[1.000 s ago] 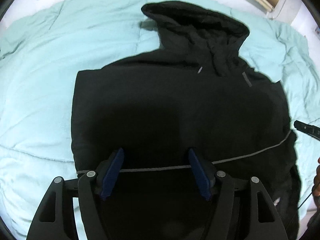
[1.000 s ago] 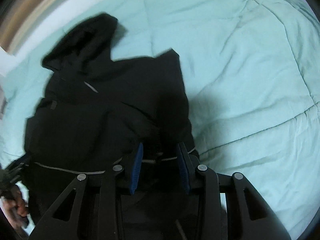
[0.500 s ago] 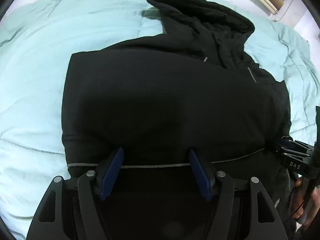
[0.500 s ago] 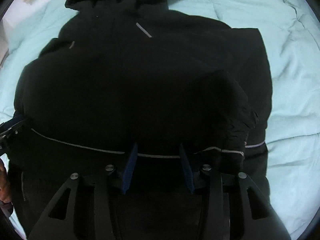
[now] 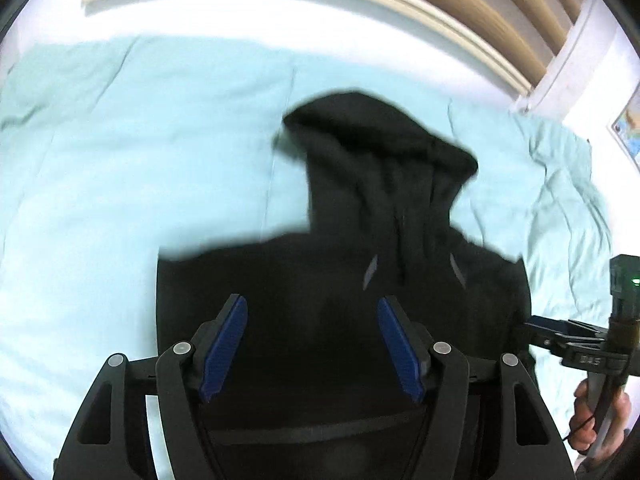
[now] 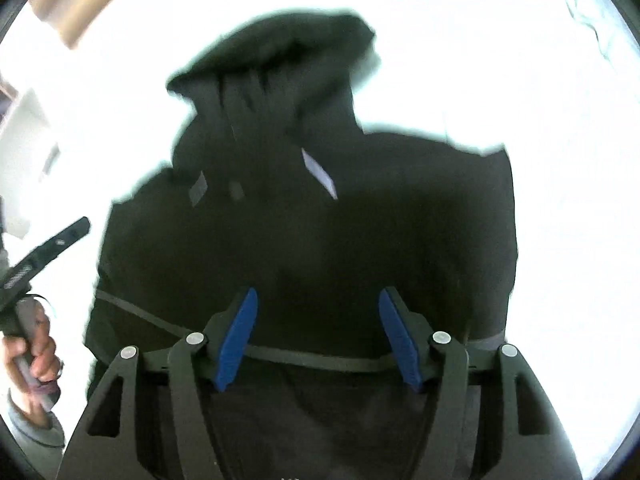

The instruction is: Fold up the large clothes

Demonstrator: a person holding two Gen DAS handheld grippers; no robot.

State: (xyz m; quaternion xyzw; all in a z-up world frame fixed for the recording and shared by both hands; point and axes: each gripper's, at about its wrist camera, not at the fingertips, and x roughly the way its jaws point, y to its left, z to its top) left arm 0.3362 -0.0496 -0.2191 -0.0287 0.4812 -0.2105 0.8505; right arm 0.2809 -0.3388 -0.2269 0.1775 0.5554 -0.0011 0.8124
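A black hoodie [image 5: 340, 280] lies on a light teal bedspread [image 5: 140, 160], hood at the far end; it also fills the right wrist view [image 6: 320, 240]. A thin grey stripe [image 6: 320, 358] crosses its lower part. My left gripper [image 5: 312, 344] is open and empty over the hoodie's body, its blue pads wide apart. My right gripper [image 6: 318, 336] is open and empty over the lower body near the stripe. The right gripper shows at the right edge of the left wrist view [image 5: 560, 332]. The left gripper shows at the left edge of the right wrist view [image 6: 44, 252].
A wooden headboard [image 5: 440, 0] and white wall run behind the bed. A picture [image 5: 628, 128] hangs on the wall at the right. The bedspread in the right wrist view [image 6: 560, 160] is overexposed white. Bare bedspread lies left of the hoodie.
Both grippers have tilted up and pulled back, so the hood and headboard now show. The right gripper's jaws have opened wider. The hoodie looks shorter, with its lower part nearer the grippers.
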